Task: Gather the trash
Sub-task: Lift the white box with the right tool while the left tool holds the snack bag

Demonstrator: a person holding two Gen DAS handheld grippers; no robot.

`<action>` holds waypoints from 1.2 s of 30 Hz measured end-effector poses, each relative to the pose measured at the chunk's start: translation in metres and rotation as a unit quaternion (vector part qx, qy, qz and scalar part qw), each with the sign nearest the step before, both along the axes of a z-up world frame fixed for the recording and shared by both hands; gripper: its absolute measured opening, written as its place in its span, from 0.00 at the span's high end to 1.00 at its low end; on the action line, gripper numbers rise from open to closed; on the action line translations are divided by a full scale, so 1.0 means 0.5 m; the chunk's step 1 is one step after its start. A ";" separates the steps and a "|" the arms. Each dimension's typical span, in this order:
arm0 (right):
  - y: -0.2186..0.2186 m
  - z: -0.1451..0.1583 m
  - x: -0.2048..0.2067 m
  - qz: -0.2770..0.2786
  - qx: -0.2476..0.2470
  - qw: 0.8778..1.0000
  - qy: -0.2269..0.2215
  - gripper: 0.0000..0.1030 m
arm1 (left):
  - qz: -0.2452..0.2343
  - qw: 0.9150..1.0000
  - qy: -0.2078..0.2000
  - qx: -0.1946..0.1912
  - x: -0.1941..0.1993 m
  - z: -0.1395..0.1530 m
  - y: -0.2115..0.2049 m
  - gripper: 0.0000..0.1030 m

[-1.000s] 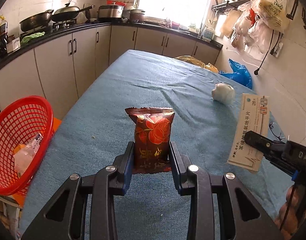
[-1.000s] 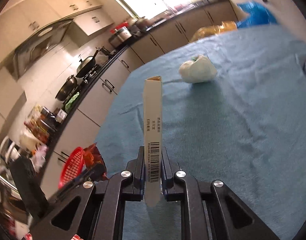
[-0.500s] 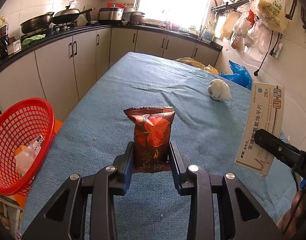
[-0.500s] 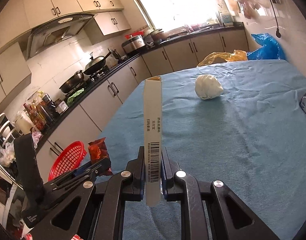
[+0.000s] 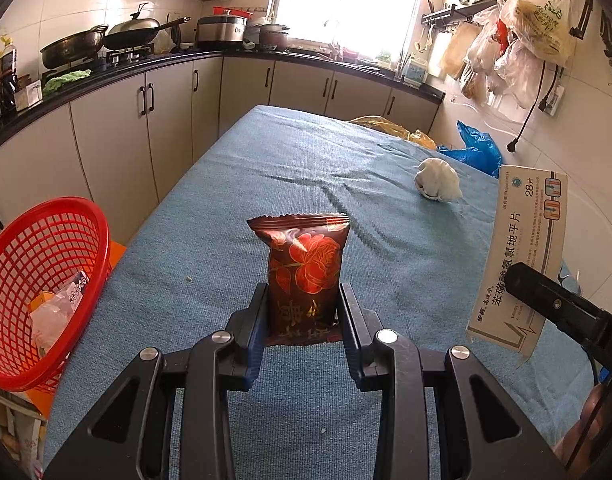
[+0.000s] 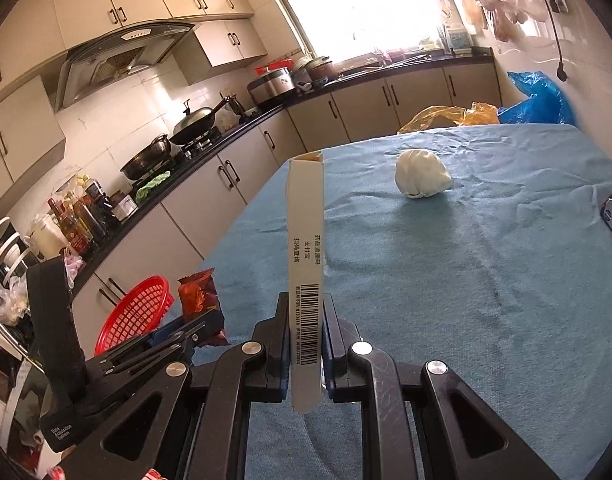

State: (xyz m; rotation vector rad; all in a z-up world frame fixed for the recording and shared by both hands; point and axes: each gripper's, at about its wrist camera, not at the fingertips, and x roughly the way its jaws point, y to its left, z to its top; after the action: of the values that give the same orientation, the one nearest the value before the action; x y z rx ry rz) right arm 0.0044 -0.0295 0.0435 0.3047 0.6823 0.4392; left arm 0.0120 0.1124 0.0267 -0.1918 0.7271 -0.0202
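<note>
Your left claw (image 5: 303,312) is clamped on a dark red snack packet (image 5: 303,268), holding it upright above the blue tabletop (image 5: 225,208). Your right claw (image 6: 304,344) grips a white medicine box (image 6: 306,248) by its narrow sides, barcode facing the camera, its open end up. A crumpled white wad (image 6: 422,180) lies on the tabletop well ahead of both claws, toward the far right side. The red basket (image 5: 37,280) sits off the tabletop's left edge, beside your left claw, with some wrappers (image 5: 57,308) in it.
</note>
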 end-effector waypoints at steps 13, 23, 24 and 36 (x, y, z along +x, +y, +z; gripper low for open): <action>0.004 -0.005 0.000 0.004 -0.001 1.000 -0.002 0.87 | 0.001 1.000 0.001 0.001 0.001 -0.001 0.001 0.69; 0.004 -0.003 -0.003 0.004 0.001 1.000 -0.005 0.87 | 0.004 1.000 -0.001 0.007 0.003 0.000 0.006 0.69; 0.003 -0.003 -0.002 0.006 0.002 1.000 -0.004 0.87 | 0.004 1.000 -0.003 0.007 0.002 0.000 0.005 0.69; 0.006 -0.004 -0.003 0.007 -0.008 1.000 -0.005 0.87 | 0.017 1.000 -0.020 0.012 -0.005 0.007 0.015 0.69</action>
State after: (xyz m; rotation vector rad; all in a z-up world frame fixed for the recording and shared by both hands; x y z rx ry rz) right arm 0.0030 -0.0265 0.0415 0.2831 0.6772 0.4485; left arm 0.0093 0.1199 0.0303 -0.1796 0.6839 0.0167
